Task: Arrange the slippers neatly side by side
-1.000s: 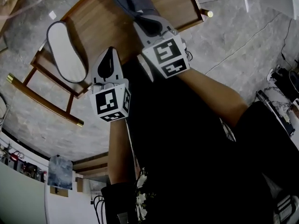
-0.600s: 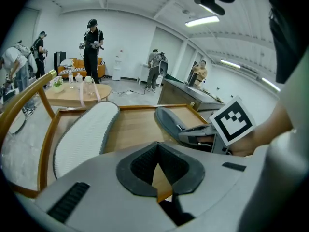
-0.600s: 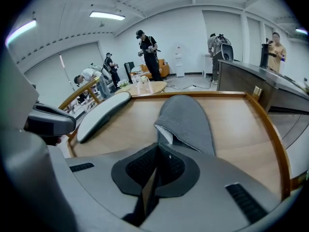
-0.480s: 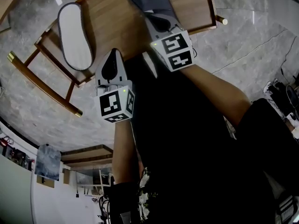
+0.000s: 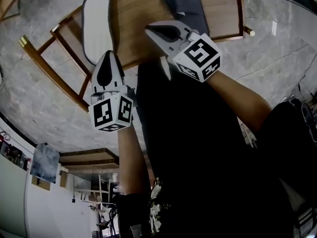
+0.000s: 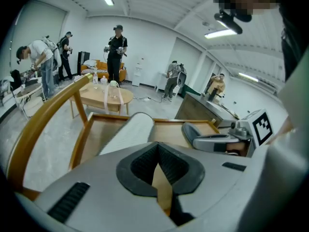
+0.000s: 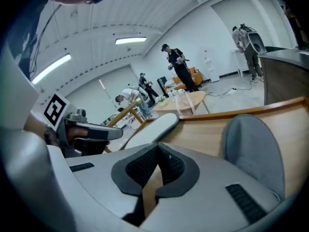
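1. Nearest of all, two bare forearms [image 5: 130, 152] reach out from dark clothing, each carrying one gripper, so two grippers in all.
2. On the left, the left gripper [image 5: 108, 55] hangs over the near left edge of a wooden rack [image 5: 136, 19]. Its jaws are pressed together with nothing between them, only bare wood showing past them.
3. To the right, the right gripper [image 5: 148, 29] is over the near side of the rack, its tip turned leftward. Its jaws are likewise closed and empty.
4. Each gripper carries one marker cube [image 5: 111, 112] at its near end, two cubes in total.
5. One rack stands on a grey marbled floor [image 5: 277, 48]; it has a raised rim and slanted wooden legs.
6. Two slippers lie on the rack. The pale slipper [image 5: 96, 24] lies lengthwise at the left end, its ribbed surface up, its near end just beside the left gripper's tip.
7. The grey slipper [image 5: 183, 1] lies toward the right, just beyond the right gripper. The two slippers are well apart, with bare wood between them.
8. Farther off, the left gripper view shows one round table [image 6: 104, 95] and five people [image 6: 116, 52] about the room.
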A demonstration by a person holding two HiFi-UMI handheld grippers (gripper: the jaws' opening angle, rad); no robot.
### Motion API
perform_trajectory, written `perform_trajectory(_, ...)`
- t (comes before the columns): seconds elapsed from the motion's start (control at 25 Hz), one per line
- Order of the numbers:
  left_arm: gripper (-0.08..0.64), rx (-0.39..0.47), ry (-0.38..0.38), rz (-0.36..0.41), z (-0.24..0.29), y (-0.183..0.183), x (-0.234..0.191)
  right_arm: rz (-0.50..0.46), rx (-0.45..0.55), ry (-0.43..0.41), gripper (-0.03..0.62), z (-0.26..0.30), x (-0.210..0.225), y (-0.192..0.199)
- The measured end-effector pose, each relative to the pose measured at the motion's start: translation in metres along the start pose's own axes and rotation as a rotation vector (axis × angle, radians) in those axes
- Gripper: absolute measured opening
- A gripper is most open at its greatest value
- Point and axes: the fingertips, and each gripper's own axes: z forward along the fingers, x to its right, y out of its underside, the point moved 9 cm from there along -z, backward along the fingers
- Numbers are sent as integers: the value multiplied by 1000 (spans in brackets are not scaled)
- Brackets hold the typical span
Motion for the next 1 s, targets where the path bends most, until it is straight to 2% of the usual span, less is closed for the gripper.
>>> perform_trajectory(0.16, -2, 2, -65, 16, -1, -13, -36, 0, 41, -57, -3, 17, -14, -18)
perform_trajectory(0.36, 0, -83, -94, 67, 9, -21, -67, 45, 86, -66, -3, 36, -20, -19)
perform_trajectory(0.4, 0, -99, -85, 92, 10, -23, -71, 39, 97, -63, -3, 40, -23, -19)
perform_trajectory(0.48, 102, -131, -50, 131, 16, -28, -77, 15, 124, -64, -2, 44, -31, -22)
perform_trajectory(0.64, 126, -159, 8, 192, 34, -37, -83, -24, 128, -61, -3, 39, -34, -23)
perform_trajectory(0.76, 145, -210, 43, 241, 45, -42, -94, -18, 112, -1, -2, 30, -30, -20)
perform_trajectory(0.88, 164, -303, 94, 250, 58, -42, -102, -6, 91, 67, -3, 18, -28, -16)
perform_trajectory(1.0, 176, -330, 125, 231, 71, -44, -108, -6, 60, 117, -3, 3, -31, -14)
